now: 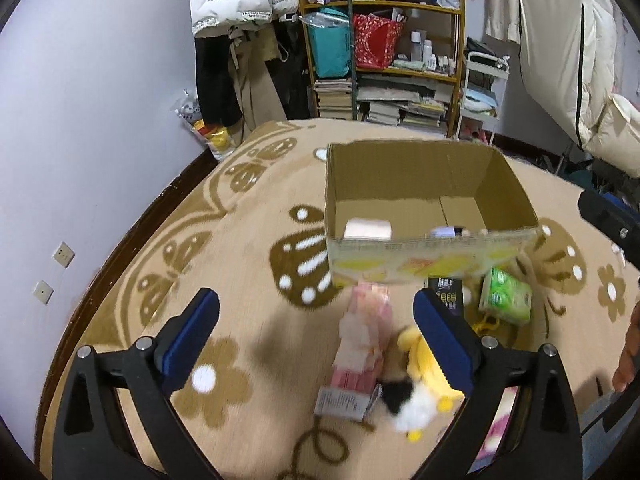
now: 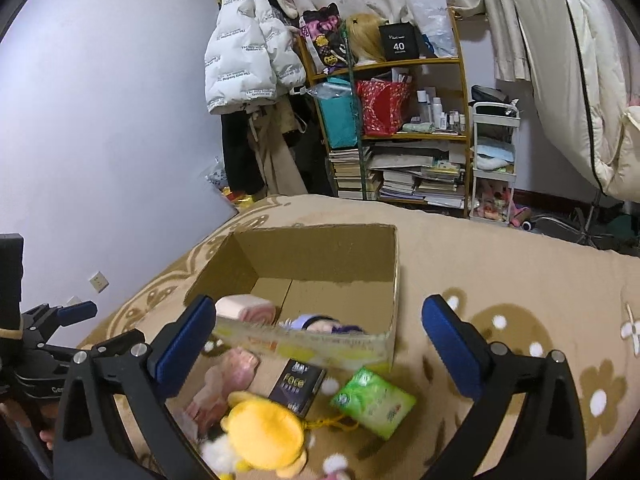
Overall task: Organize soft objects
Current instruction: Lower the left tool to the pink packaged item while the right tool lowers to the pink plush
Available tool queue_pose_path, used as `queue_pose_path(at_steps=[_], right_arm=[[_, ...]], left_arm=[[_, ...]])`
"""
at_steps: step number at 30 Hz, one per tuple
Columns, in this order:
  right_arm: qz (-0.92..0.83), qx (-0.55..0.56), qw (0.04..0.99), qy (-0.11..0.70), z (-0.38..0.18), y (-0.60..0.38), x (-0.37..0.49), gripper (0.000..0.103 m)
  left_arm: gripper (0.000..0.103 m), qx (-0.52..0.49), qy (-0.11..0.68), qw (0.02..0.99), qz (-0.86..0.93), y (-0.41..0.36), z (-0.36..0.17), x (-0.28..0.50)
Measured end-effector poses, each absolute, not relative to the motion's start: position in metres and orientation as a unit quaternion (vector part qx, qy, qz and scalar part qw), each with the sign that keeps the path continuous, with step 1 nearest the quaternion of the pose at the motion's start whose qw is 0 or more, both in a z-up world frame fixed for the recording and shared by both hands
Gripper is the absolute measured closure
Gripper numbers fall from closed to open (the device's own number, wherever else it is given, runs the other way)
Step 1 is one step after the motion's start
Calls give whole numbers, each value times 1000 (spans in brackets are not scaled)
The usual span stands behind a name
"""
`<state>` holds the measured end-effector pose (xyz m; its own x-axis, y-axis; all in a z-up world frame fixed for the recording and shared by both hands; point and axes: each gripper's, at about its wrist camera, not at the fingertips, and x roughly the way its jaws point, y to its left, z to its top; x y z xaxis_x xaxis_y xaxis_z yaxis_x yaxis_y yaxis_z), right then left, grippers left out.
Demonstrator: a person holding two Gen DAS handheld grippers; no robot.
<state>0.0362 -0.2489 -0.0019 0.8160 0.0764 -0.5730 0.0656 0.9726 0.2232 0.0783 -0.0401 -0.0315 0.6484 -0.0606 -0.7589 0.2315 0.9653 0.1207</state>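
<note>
Yellow plush toy (image 2: pixel 260 436) lies on the patterned blanket (image 2: pixel 500 272) between pink packet (image 1: pixel 360 344), dark box (image 2: pixel 298 388) and green tissue pack (image 2: pixel 372 402), before the cardboard box (image 2: pixel 320 256). Left gripper (image 1: pixel 316 340) and right gripper (image 2: pixel 316 344) gape wide, empty.

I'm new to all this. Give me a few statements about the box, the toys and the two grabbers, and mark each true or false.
1. The cardboard box is empty. False: a pink roll and a doll lie inside.
2. The green packet lies outside the box. True.
3. The right gripper grips the yellow plush. False: its fingers are apart and hold nothing.
4. The left gripper is open. True.
</note>
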Motion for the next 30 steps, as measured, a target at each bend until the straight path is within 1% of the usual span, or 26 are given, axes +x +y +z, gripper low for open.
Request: queue_pose_path(at_steps=[5, 15, 23, 27, 30], right_arm=[[-4, 121, 935, 332, -4, -242, 18, 0], [-14, 146, 918, 370, -15, -234, 0, 0], [-28, 169, 890, 422, -41, -233, 1, 0], [-32, 185, 871, 455, -57, -235, 5, 8], [-35, 209, 848, 486, -77, -239, 7, 10]], left_arm=[[6, 106, 421, 898, -72, -31, -30, 59], [6, 99, 452, 884, -64, -17, -37, 50], [6, 96, 475, 872, -66, -18, -51, 55], [6, 98, 494, 861, -70, -20, -63, 62], [6, 101, 505, 854, -70, -23, -72, 67]])
